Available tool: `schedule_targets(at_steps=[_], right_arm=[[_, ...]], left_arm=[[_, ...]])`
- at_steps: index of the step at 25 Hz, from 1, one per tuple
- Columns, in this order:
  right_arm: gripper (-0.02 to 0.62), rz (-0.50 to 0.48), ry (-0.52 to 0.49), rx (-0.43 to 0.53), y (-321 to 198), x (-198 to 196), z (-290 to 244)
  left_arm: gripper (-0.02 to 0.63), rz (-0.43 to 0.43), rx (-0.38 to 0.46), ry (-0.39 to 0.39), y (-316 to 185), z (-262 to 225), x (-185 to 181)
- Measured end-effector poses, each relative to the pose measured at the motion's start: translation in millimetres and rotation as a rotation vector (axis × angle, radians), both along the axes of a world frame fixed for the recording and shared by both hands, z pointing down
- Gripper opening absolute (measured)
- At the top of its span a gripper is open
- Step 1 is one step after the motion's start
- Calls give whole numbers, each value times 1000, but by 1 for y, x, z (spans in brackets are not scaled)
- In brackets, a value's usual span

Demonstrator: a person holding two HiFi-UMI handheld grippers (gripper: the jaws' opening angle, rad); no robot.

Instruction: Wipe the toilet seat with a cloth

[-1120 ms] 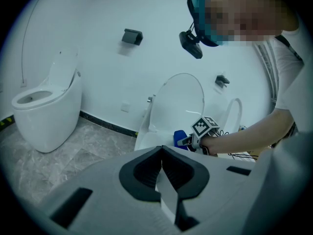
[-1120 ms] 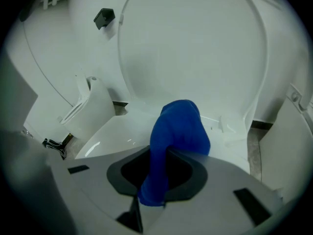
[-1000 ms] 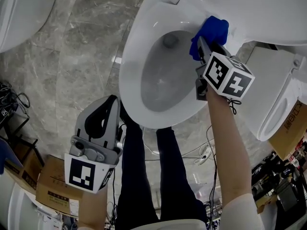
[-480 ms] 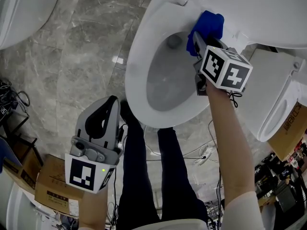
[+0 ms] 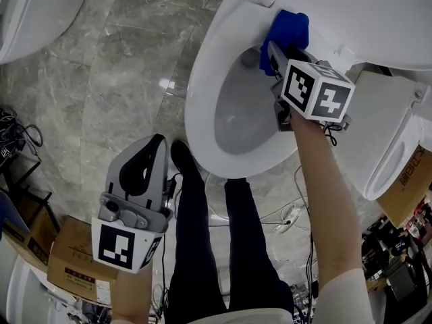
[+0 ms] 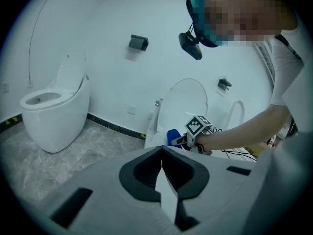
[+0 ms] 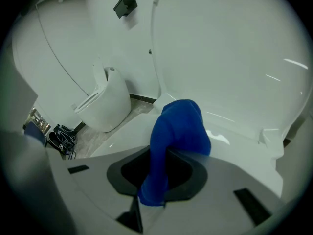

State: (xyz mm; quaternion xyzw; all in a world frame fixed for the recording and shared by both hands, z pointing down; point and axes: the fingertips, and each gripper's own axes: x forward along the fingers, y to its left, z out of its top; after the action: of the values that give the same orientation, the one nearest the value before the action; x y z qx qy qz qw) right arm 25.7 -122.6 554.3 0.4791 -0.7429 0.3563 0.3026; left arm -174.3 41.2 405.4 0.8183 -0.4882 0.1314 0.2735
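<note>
The floor [image 5: 121,59] is grey, veined stone tile, glossy enough to catch a light. The walls [image 6: 98,13] are plain white with a dark strip along the base. Several white toilets stand in the room. One is in front of the person, its lid [image 5: 378,12] raised. A second [image 6: 54,111] stands off to the side and a third [image 5: 391,140] close on the right. Cardboard boxes [image 5: 67,255] and a tangle of cables [image 5: 13,137] lie at the floor's edge, behind the person's dark trouser legs [image 5: 202,248].

The right gripper [image 5: 273,51] reaches over the bowl to the back of the seat [image 5: 202,79]. Its jaws are clamped on a blue cloth [image 5: 287,27]. In the right gripper view the cloth [image 7: 178,131] runs up out of the closed jaws and bulges forward past their tips. The bunched end is pressed onto the rear of the seat, just below the foot of the lid. From the head view the cloth sits on the seat's back right curve, beside the hinge, with the gripper's body trailing over the bowl opening.

The left gripper [image 5: 156,146] is held low over the floor, well apart from the seat, to the left of the person's legs. Its jaws are pressed together with nothing between them.
</note>
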Motion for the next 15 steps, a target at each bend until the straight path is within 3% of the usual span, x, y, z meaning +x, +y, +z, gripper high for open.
schedule_targets(at_steps=[15], right_arm=[[74, -59, -31, -17, 7, -37, 1]], left_arm=[[9, -24, 0, 6, 12, -1, -18]])
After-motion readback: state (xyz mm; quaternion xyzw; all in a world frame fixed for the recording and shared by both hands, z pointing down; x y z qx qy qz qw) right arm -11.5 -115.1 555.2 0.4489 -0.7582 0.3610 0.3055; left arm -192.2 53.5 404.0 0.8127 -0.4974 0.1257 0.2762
